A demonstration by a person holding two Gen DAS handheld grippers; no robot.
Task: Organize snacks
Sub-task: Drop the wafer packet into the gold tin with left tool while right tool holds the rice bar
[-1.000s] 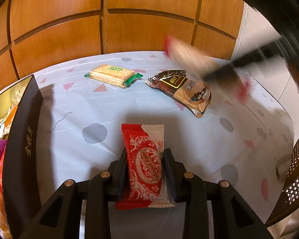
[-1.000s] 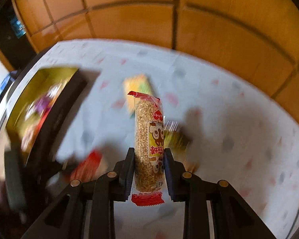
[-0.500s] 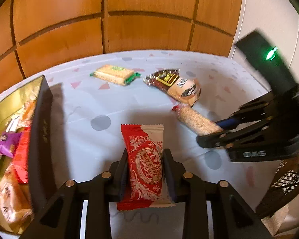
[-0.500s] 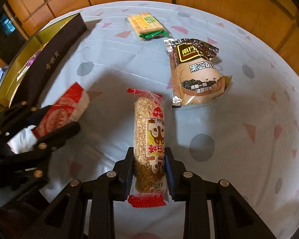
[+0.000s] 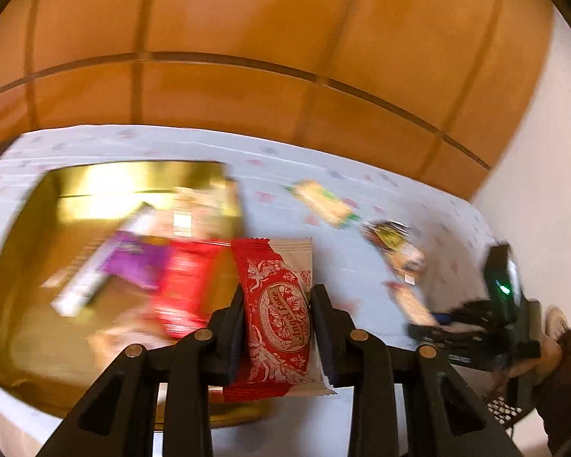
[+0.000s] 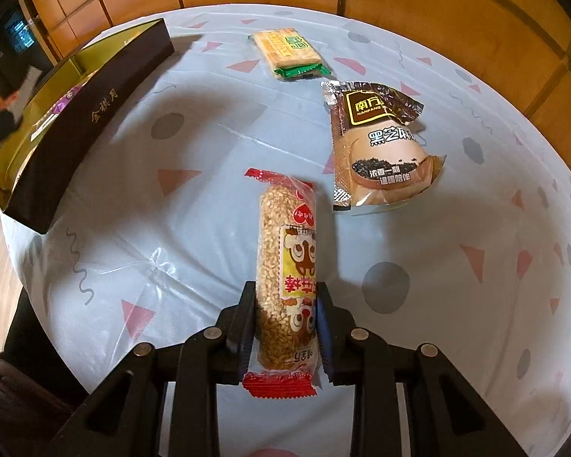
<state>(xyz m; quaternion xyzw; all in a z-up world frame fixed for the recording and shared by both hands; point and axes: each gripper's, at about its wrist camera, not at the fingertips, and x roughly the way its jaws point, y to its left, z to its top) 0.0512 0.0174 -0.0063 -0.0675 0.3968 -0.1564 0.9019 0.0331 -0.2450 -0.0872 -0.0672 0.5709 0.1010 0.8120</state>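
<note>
Black plastic tongs (image 6: 285,327) with brass-coloured screws; a dark brown sleeve (image 5: 567,377) behind.

From my right wrist camera, the gift box (image 6: 91,122) sits at the table's (image 6: 194,228) far left edge, with the cracker packet (image 6: 287,51) at the far side and the sesame-paste pouch (image 6: 380,144) just nearer and to its right. The rice stick (image 6: 287,266) stands between my right gripper's (image 6: 285,320) fingers, near the pouch. From my left wrist camera, the wrapped pastry (image 5: 281,312) sits in my left gripper (image 5: 278,323) at the box's right edge, with several blurred packets (image 5: 133,259) lying inside the box.
</note>
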